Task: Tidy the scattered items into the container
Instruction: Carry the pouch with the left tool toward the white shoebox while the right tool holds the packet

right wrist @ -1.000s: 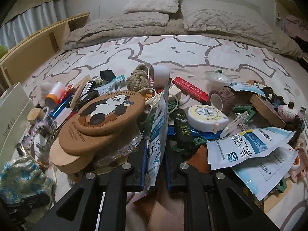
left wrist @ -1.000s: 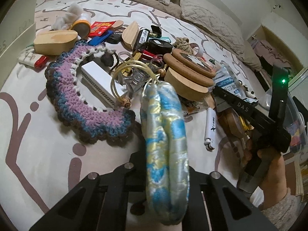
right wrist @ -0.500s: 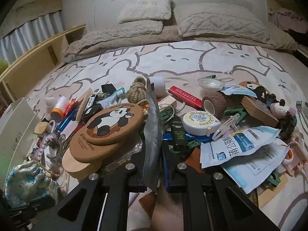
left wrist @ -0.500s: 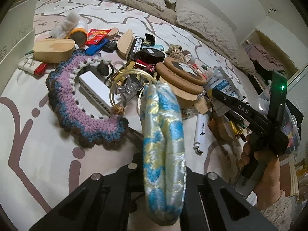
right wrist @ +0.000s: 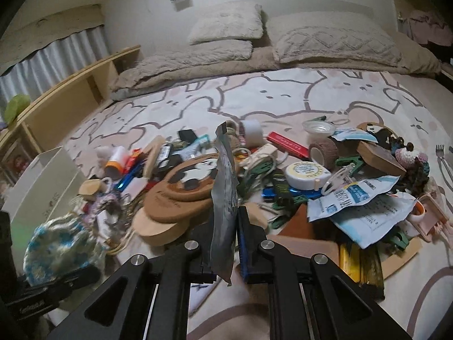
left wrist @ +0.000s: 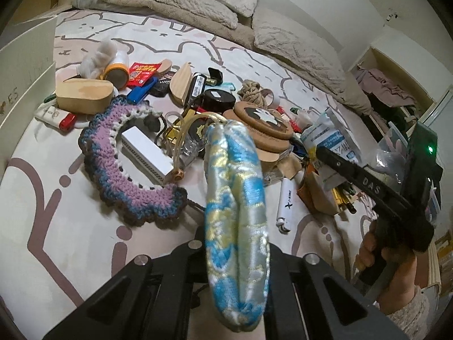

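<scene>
Left gripper (left wrist: 237,257) clamped on blue-gold brocade pouch (left wrist: 236,209), pouch upright, long axis along fingers, lifted off bed. White box (right wrist: 36,187), likely container, at far left, nearest this hand. Right gripper (right wrist: 225,243) pinching grey foil packet (right wrist: 225,195) edge-on, vertical, above clutter pile; box well apart, across left gripper.
</scene>
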`<act>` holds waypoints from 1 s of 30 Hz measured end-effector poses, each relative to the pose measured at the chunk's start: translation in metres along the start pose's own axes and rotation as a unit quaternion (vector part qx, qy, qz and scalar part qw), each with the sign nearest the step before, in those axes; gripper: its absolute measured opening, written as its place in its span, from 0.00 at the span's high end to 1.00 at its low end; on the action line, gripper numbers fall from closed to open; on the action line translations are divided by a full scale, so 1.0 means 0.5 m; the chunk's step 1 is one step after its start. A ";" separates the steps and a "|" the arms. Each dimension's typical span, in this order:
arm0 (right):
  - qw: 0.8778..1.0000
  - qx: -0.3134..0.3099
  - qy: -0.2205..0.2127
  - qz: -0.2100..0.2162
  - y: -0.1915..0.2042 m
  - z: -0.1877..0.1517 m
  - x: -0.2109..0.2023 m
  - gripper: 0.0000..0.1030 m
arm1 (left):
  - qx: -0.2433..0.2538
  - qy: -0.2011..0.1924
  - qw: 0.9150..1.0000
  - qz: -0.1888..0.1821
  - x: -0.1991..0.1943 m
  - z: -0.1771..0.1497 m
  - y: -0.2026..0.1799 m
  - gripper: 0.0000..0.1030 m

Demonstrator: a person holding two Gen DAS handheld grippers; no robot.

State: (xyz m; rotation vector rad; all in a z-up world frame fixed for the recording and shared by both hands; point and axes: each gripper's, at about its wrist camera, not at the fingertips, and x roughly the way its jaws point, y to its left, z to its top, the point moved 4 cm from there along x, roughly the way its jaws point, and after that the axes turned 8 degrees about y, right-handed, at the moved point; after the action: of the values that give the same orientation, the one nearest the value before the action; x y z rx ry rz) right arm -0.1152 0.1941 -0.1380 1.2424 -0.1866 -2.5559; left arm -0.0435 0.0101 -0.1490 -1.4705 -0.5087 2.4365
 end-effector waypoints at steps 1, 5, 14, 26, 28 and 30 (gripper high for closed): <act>1.000 -0.002 -0.003 0.001 0.007 -0.002 -0.005 0.88 | 0.000 -0.002 1.000 0.000 -0.003 0.001 0.000 0.95; 1.000 -0.017 -0.017 0.002 0.033 -0.006 -0.026 0.88 | 0.005 -0.012 1.000 0.002 -0.019 0.003 -0.002 0.95; 0.999 -0.015 -0.040 0.010 0.056 -0.007 -0.063 0.88 | 0.012 -0.035 0.999 0.006 -0.053 0.008 -0.007 0.95; 0.997 -0.012 -0.054 0.046 0.102 -0.023 -0.104 0.88 | 0.016 -0.073 0.997 -0.005 -0.110 0.027 -0.007 0.95; 0.997 -0.016 -0.059 0.052 0.114 -0.023 -0.115 0.88 | 0.019 -0.081 0.997 -0.006 -0.124 0.030 -0.007 0.95; 0.996 -0.020 -0.064 0.056 0.127 -0.023 -0.126 0.88 | 0.021 -0.090 0.996 -0.008 -0.140 0.034 -0.007 0.95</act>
State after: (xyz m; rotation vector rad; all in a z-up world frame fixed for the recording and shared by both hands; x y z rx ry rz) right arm -0.0561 0.1539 -0.0825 1.0258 -0.2255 -2.5299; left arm -0.0263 -0.0166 -0.0843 -1.2319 -0.4998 2.5648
